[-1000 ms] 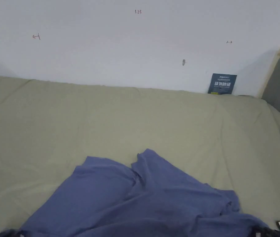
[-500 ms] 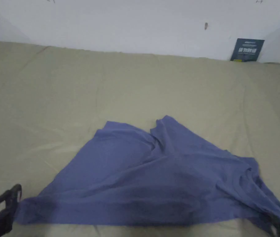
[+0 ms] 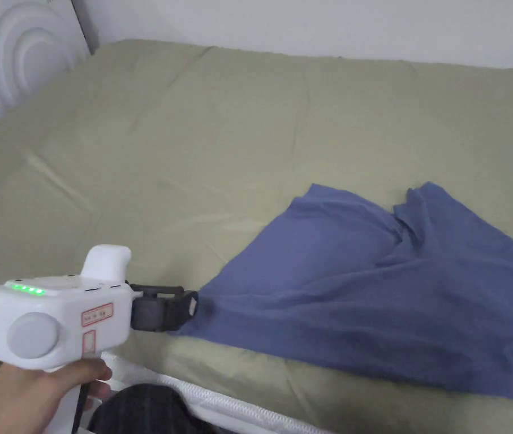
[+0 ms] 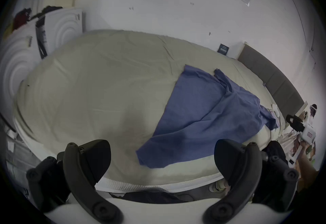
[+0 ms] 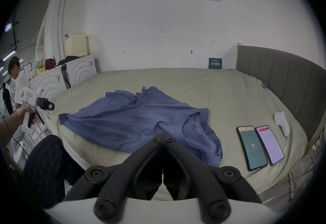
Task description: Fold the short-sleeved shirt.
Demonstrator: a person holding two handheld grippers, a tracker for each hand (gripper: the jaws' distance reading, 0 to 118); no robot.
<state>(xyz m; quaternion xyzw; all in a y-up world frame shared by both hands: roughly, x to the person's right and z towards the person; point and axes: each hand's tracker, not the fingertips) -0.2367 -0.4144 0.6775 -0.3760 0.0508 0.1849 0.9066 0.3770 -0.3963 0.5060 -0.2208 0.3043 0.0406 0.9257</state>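
Observation:
A blue short-sleeved shirt point(image 3: 391, 294) lies spread and wrinkled on the green bed sheet point(image 3: 193, 141), its hem along the near edge. My left gripper point(image 3: 190, 308), held in a hand, sits just left of the shirt's near left corner. Its jaws stand wide open in the left gripper view, with that corner point(image 4: 150, 157) lying beyond the left gripper point(image 4: 162, 157). My right gripper point(image 5: 163, 137) is shut with nothing between the jaws, near the bed's edge in front of the shirt's collar end point(image 5: 197, 130). From the left gripper view, the right gripper point(image 4: 296, 123) hangs off the bed's right side.
Two phones point(image 5: 252, 146) point(image 5: 269, 145) and a white object point(image 5: 282, 122) lie on the sheet right of the shirt. A grey headboard point(image 5: 282, 83) bounds the right side, white cabinets point(image 5: 79, 72) the left. A person point(image 5: 17, 76) stands far left.
The head camera has swung down and to the left. The left gripper, at the lower left edge half a second ago, now shows whole beside the shirt's left corner.

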